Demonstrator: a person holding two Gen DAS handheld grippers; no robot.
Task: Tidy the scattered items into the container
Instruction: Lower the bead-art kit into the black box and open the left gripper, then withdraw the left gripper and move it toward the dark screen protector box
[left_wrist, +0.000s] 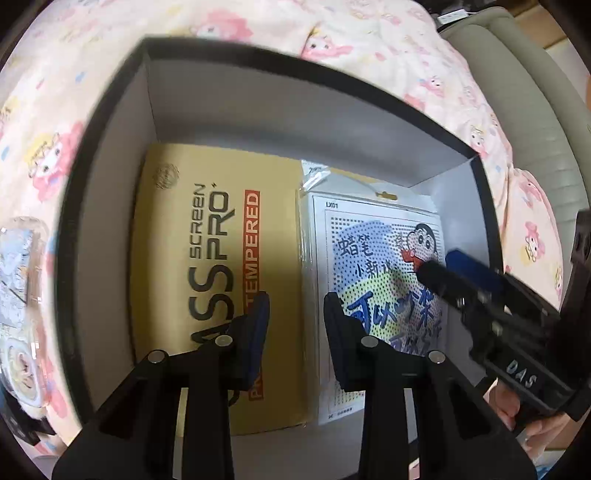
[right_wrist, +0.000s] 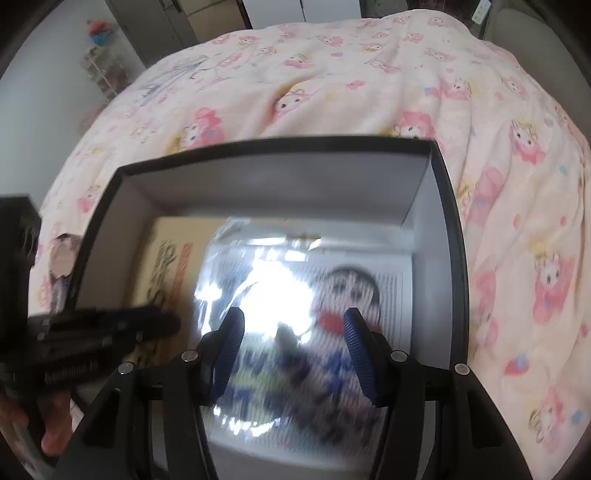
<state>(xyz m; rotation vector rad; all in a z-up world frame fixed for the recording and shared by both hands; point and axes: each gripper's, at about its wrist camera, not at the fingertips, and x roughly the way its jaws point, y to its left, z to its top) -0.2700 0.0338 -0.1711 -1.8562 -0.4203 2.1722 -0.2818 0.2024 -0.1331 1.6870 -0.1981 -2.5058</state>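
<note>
1. The black box (left_wrist: 110, 122), grey-walled inside, sits on the bed (right_wrist: 332, 74) over a pink cartoon-print blanket (left_wrist: 443, 66). Two flat items lie on its floor side by side.
2. The yellow screen-protector pack (left_wrist: 218, 280) lies flat on the left half — its long axis runs from the near wall toward the far wall, its lettering reading along that axis.
3. The bagged cartoon sheet (left_wrist: 373, 266) lies flat on the right half, touching or slightly overlapping the yellow pack's edge, hanging tab toward the far wall, long axis the same way. In the right wrist view its plastic glares white (right_wrist: 273, 295).
4. The left gripper (left_wrist: 295, 325) points down into the box above the seam between the two items, jaws apart and holding nothing.
5. The right gripper (right_wrist: 293, 350) hangs over the cartoon sheet, angled in from the right side — jaws spread wide, released.
6. More packets (left_wrist: 18, 295) lie on the blanket outside the box's left wall.
</note>
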